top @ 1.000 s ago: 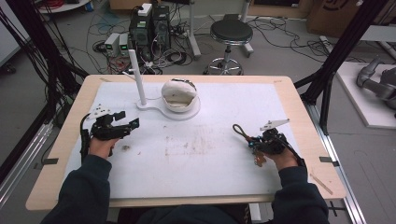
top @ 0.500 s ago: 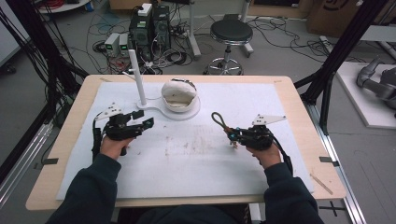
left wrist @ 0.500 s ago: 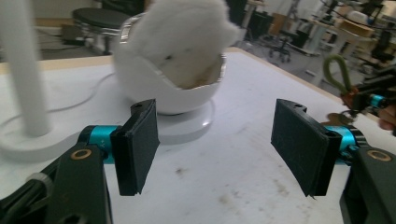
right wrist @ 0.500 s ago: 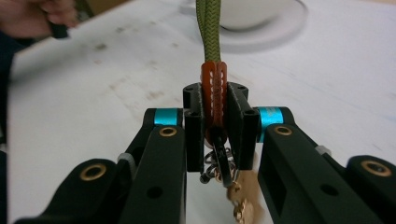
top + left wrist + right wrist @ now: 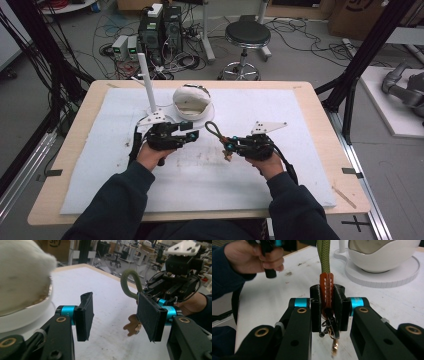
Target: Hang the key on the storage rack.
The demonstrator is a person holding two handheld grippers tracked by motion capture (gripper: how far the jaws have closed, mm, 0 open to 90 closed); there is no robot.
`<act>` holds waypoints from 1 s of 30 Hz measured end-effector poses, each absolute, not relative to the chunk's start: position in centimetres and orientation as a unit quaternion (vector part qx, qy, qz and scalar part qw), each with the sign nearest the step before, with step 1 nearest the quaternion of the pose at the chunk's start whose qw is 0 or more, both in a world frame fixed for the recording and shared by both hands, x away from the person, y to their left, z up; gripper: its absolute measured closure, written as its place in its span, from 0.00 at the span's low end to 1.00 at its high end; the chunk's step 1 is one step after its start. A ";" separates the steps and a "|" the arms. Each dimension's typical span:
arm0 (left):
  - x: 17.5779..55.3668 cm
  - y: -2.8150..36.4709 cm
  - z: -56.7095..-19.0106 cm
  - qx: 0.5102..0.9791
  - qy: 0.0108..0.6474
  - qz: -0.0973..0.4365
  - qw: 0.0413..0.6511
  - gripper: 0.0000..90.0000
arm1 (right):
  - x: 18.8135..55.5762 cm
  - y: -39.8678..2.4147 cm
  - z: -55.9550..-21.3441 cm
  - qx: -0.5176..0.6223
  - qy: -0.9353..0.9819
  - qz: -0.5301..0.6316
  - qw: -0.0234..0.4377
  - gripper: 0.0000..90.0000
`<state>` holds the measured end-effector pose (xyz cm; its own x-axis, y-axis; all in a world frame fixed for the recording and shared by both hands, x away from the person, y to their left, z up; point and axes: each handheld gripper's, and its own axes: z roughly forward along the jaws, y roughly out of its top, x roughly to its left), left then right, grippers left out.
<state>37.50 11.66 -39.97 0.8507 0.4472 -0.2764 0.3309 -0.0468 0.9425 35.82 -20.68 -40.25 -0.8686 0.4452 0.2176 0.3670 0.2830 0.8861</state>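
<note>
A keychain with an olive-green cord loop [image 5: 214, 131] and an orange clasp [image 5: 326, 286] is held by my right gripper [image 5: 327, 312], which is shut on the clasp. Metal rings [image 5: 329, 326] and a small brown charm [image 5: 132, 326] dangle below the pads. My left gripper [image 5: 115, 312] faces it from the left over the white mat. Its jaws have just been closing and stand half apart with nothing between them. The cord loop [image 5: 127, 283] rises just beyond the left gripper's right-hand pad. In the high view the left gripper [image 5: 192, 134] and the right gripper [image 5: 227, 146] are a short gap apart.
A white egg-shaped shell [image 5: 191, 100] sits on a round white base [image 5: 387, 275] with an upright white post [image 5: 147, 82], just behind the left gripper. The white mat [image 5: 300, 165] covers the wooden table [image 5: 325, 100]. A stool and cables lie beyond the far edge.
Both hands have moved in from the table's sides toward the middle and now nearly meet. The left jaws have narrowed. The keychain stays in the right gripper.
</note>
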 end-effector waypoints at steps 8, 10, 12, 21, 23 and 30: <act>37.9 9.3 -39.9 0.711 0.261 0.027 0.653 0.69 | 35.8 -20.4 -40.3 0.248 0.802 0.542 0.032 0.88; 37.8 9.2 -40.0 0.715 0.255 0.033 0.650 0.76 | 35.8 -20.4 -40.2 0.248 0.802 0.542 0.033 0.88; 37.8 9.2 -39.9 0.715 0.252 0.032 0.652 0.89 | 35.8 -20.5 -40.3 0.250 0.805 0.537 0.035 0.88; 37.5 10.5 -38.9 0.717 0.260 0.057 0.644 0.92 | 36.0 -20.8 -40.3 0.273 0.803 0.526 0.061 0.59; 37.6 11.4 -38.4 0.718 0.267 0.073 0.638 0.92 | 36.0 -21.0 -40.1 0.280 0.802 0.524 0.070 0.55; 38.0 15.4 -35.3 0.713 0.286 0.131 0.626 0.92 | 36.0 -23.2 -39.4 0.318 0.786 0.512 0.138 0.43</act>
